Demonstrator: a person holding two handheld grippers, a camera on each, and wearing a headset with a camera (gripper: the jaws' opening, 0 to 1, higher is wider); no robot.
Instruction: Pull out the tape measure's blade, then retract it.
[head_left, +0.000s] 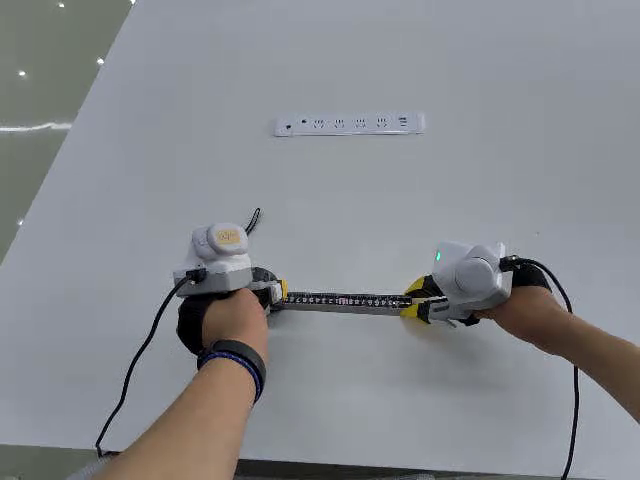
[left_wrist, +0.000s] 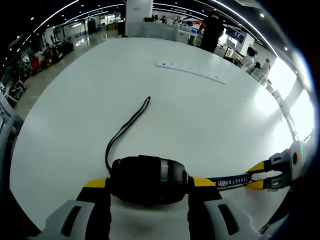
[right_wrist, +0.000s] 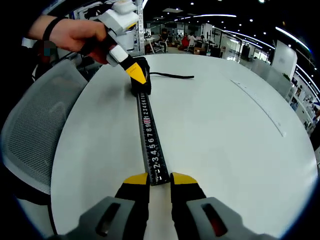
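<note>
In the head view the left tool (head_left: 270, 292) and left hand (head_left: 235, 315) hide most of the tape measure case (head_left: 264, 278). The very tip of the blade (right_wrist: 150, 135) is hidden between the jaws of the right tool (right_wrist: 160, 178).

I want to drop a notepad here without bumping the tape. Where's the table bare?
Barest: the stretch between the power strip and the blade, right of the strap. Also: the near band between the blade and the front edge of the table. Crowded: the line from left tool, shut on the tape measure, to right tool pinching the blade.
</note>
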